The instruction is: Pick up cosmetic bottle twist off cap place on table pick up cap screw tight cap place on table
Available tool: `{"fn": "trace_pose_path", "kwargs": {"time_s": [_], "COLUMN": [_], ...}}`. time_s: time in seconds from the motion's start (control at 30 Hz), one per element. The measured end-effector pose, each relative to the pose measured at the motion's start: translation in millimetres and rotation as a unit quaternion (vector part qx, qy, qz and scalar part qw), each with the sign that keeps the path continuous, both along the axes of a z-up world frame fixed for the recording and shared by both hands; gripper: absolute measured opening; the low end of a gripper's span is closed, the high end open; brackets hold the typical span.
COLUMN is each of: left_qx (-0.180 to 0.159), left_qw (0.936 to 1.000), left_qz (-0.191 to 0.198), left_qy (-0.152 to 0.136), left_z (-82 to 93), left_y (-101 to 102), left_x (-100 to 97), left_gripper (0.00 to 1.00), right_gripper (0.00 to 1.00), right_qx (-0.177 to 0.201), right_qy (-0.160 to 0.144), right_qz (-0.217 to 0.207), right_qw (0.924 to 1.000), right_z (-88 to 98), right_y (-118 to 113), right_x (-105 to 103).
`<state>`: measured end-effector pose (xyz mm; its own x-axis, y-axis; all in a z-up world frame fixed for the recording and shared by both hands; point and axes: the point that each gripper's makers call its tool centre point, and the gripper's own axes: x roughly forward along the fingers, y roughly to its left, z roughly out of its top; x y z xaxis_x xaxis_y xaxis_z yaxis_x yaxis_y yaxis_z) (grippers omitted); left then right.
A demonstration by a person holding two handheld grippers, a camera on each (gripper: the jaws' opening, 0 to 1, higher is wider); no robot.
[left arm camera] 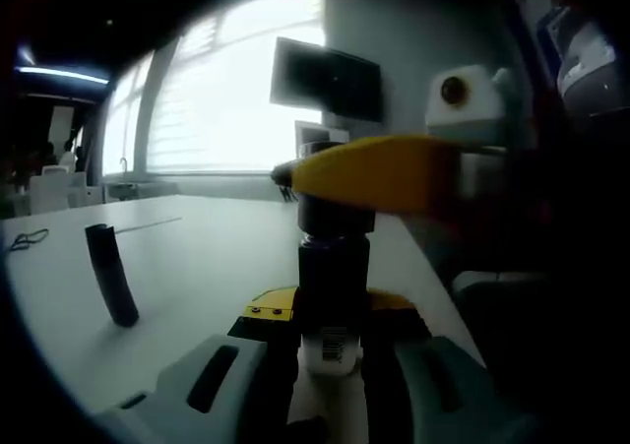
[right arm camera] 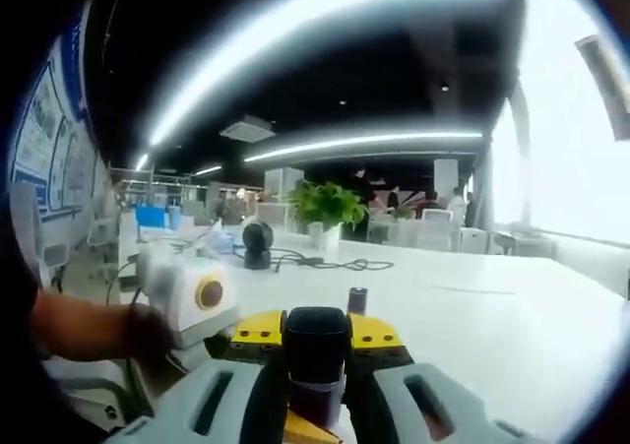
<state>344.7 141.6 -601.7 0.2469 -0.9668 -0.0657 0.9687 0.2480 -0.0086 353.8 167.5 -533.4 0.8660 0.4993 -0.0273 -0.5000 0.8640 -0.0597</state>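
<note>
Your left gripper [left arm camera: 330, 360]: jaws clamped on cosmetic bottle [left arm camera: 333, 291] body, upright above table [left arm camera: 197, 257]. Your right gripper [right arm camera: 315, 390]: jaws closed round bottle's black cap [right arm camera: 316, 338]. Black cylinder [left arm camera: 111, 274] standing well apart.

Blown-out window [left arm camera: 226, 90] backlight, ceiling strip [right arm camera: 325, 31] glare (edges fisheye-bent), dim foreground.

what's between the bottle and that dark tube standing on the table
Nothing: in the left gripper view bare white table separates the cosmetic bottle from the dark tube.
</note>
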Motion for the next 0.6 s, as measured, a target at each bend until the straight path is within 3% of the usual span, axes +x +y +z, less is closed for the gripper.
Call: {"fn": "trace_pose_path", "kwargs": {"time_s": [0.6], "left_qx": [0.001], "left_qw": [1.0], "left_qz": [0.0], "left_qy": [-0.003], "left_z": [0.2], "left_y": [0.3], "left_x": [-0.7], "left_gripper": [0.14], "right_gripper": [0.15], "right_qx": [0.006], "right_qy": [-0.018], "right_qz": [-0.081], "right_qw": [0.9965], "right_z": [0.8], "right_y": [-3.4], "right_x": [-2.7]}}
